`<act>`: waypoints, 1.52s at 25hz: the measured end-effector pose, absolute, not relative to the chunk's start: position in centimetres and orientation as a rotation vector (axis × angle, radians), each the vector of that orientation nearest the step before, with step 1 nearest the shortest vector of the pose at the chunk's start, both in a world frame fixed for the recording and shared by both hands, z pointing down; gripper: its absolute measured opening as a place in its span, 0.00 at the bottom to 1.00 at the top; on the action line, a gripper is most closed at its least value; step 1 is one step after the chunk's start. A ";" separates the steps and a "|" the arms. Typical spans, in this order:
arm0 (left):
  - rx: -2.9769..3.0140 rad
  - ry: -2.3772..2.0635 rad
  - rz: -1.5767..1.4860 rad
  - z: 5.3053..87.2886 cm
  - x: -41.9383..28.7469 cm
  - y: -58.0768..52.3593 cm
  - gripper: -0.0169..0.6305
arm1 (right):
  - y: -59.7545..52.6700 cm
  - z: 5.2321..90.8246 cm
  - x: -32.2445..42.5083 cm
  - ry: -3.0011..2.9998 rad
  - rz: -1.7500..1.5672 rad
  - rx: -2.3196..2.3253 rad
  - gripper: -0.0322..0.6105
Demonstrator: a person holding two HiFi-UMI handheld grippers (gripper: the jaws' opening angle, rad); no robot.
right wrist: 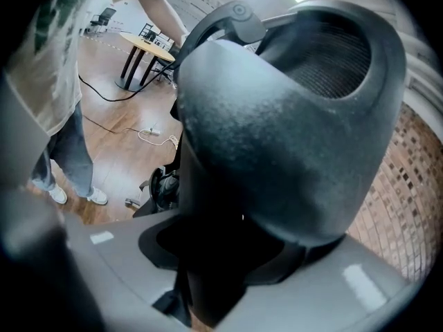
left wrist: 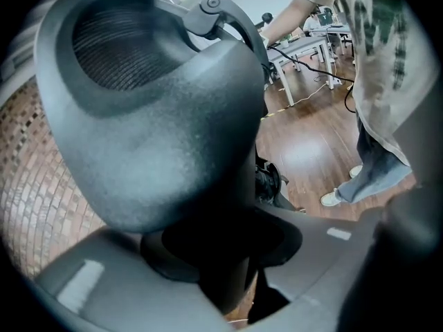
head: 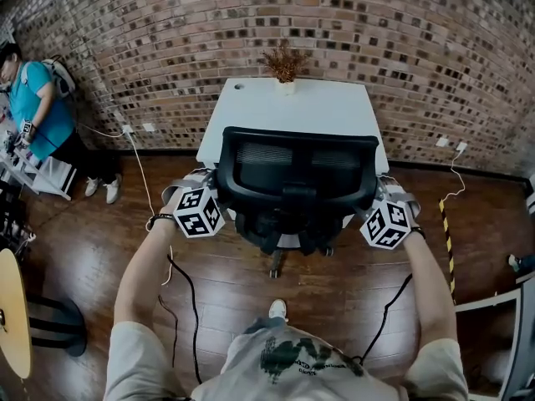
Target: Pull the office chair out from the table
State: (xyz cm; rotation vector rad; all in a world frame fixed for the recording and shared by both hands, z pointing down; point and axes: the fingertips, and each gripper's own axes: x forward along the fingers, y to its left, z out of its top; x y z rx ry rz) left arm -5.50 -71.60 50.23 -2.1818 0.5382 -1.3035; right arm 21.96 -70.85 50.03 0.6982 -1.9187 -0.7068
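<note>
A black mesh office chair (head: 292, 174) stands pushed in at a white table (head: 292, 107) against the brick wall. My left gripper (head: 219, 190) is at the left edge of its backrest and my right gripper (head: 372, 197) at the right edge. In the left gripper view the backrest's thick black rim (left wrist: 159, 130) runs down between the grey jaws of the left gripper (left wrist: 228, 282), which close on it. The right gripper view shows the same: the rim (right wrist: 291, 144) sits clamped in the right gripper (right wrist: 208, 282). The pads themselves are hidden in shadow.
A dried plant in a pot (head: 284, 63) stands at the table's far edge. A person in a blue top (head: 38, 107) stands at the far left by a desk. Cables (head: 180, 282) trail over the wooden floor, and a round table (head: 12, 316) is at the left edge.
</note>
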 end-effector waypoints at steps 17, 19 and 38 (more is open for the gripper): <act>-2.161 0.569 -1.321 50.4 -6.2 -61.6 0.33 | -60.0 49.9 21.3 -1.907 -0.733 0.721 0.35; -2.163 0.568 -1.328 50.5 -6.2 -60.5 0.33 | -58.8 49.9 21.2 -1.908 -0.734 0.723 0.35; -2.132 0.607 -1.358 50.9 -9.3 -49.5 0.32 | -47.8 50.3 18.3 -1.903 -0.738 0.715 0.34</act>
